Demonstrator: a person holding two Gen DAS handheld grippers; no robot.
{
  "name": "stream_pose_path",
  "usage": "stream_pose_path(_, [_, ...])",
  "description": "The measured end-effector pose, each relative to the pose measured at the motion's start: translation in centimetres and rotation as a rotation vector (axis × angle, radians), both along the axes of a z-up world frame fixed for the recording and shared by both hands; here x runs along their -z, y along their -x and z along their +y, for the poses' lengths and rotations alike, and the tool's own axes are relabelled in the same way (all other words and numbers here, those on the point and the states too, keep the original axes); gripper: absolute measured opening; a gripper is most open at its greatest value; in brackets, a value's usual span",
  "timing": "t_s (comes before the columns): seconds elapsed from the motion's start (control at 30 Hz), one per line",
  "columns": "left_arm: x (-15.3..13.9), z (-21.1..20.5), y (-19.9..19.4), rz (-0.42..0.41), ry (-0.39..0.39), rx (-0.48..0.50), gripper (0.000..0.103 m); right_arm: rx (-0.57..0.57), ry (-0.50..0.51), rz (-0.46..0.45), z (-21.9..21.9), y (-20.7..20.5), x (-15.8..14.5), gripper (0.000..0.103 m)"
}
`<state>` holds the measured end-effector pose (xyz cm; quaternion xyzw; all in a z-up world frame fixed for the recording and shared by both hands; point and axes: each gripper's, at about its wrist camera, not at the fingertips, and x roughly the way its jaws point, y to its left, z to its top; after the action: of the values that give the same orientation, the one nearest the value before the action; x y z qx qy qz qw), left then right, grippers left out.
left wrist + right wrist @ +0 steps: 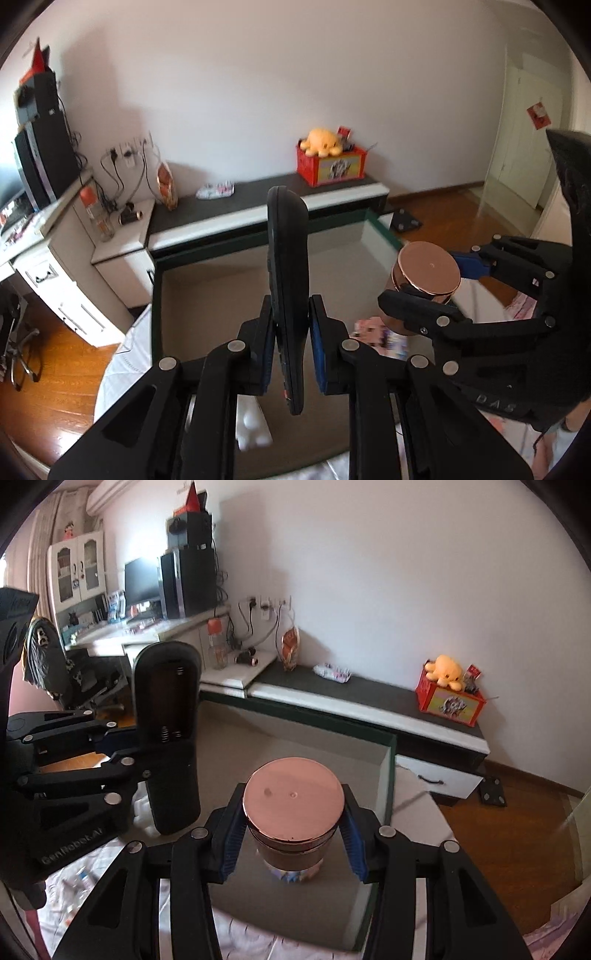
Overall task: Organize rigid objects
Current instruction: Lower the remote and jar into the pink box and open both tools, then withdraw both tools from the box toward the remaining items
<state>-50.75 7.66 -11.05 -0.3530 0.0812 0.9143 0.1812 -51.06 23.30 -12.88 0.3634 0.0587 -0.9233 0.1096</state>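
My left gripper [291, 325] is shut on a black remote control [287, 258] and holds it upright above a large green-rimmed box [159, 295]. In the right wrist view the remote [166, 734] shows its open battery bay. My right gripper [293, 830] is shut on a copper-lidded jar [293, 805] and holds it above the box floor. The jar [424, 269] and right gripper [439, 284] also show at the right of the left wrist view.
The box rim [389, 775] runs behind the jar. A low black-topped cabinet [369, 698] holds a red crate with a yellow plush [448, 690]. A white foam piece [251, 424] lies under the left gripper. A desk with a monitor [142, 579] stands at left. Wooden floor [498, 830] lies at right.
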Motion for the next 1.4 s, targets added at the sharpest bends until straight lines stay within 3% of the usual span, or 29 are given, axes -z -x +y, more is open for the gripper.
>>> stream_pose_path(0.23, [3.1,0.5,3.8,-0.074,0.034,-0.038,0.017,0.001,-0.03,-0.117,-0.3,4.9,3.9,0.048])
stream_pose_path(0.47, [4.3,-0.1,4.6,-0.08,0.062,-0.102,0.02,-0.001,-0.039,-0.163,-0.8,6.5,5.1,0.048])
stream_pose_path(0.53, [4.4,-0.5,4.8,-0.067,0.081,-0.128,0.029,-0.001,-0.05,-0.176,-1.1,6.8,5.3,0.048])
stream_pose_path(0.6, [4.5,-1.3,5.1,-0.067,0.084,-0.163,0.047,0.001,-0.061,-0.186,-1.2,6.9,5.4,0.048])
stream_pose_path(0.7, [4.2,-2.4,4.7,-0.06,0.067,-0.197,0.065,0.007,-0.064,-0.175,-1.3,6.8,5.2,0.048])
stream_pose_path(0.8, [3.4,-3.1,3.8,-0.038,0.047,-0.189,0.076,0.023,-0.036,-0.149,-1.0,6.1,4.8,0.049])
stream_pose_path(0.87, [2.5,-3.5,2.8,-0.012,0.041,-0.201,0.085,0.029,-0.01,-0.123,-0.7,5.4,4.0,0.049])
stream_pose_path(0.93, [1.5,-4.1,1.7,0.015,0.013,-0.216,0.09,0.041,0.007,-0.084,-0.5,4.5,2.9,0.058])
stream_pose_path(1.0, [0.3,-4.9,0.2,0.043,-0.007,-0.237,0.097,0.059,0.011,-0.036,-0.3,3.2,1.4,0.076])
stream_pose_path(1.03, [-0.3,-5.1,-0.9,0.066,-0.004,-0.237,0.098,0.059,0.015,-0.021,-0.2,2.7,0.8,0.079])
stream_pose_path(1.23, [-3.3,-6.1,-7.7,0.198,0.048,-0.272,0.103,0.059,0.044,0.106,-0.2,-4.3,-3.3,0.085])
stream_pose_path(1.4, [-5.0,-7.6,-14.7,0.271,0.008,-0.298,0.103,0.072,0.054,0.174,-0.3,-11.3,-5.1,0.086])
